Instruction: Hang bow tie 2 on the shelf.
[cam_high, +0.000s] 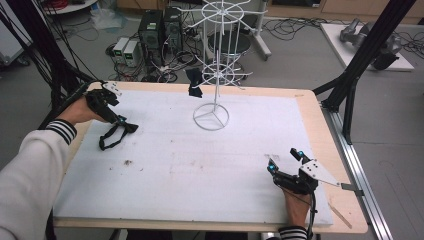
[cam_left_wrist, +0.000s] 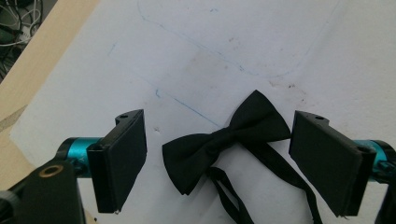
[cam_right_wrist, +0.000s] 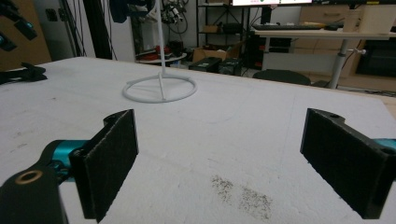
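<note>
Bow tie (cam_left_wrist: 223, 140) looks light, soft, floppy; I'd pinch its centre knot. My left gripper (cam_left_wrist: 217, 156) jaws spread around it, right gripper (cam_right_wrist: 224, 161) jaws spread, empty

Black fabric bow tie (cam_left_wrist: 227, 140) with thin black strap (cam_left_wrist: 275, 163), lying flat on the white foam-covered tabletop (cam_high: 200, 165) near its nine-o'clock edge. Wings spread, knot at centre, strap trailing in a loose loop toward seven o'clock. A second dark bow tie (cam_high: 194, 82) hanging on the white wire display rack (cam_high: 216, 70) at twelve o'clock.
</note>
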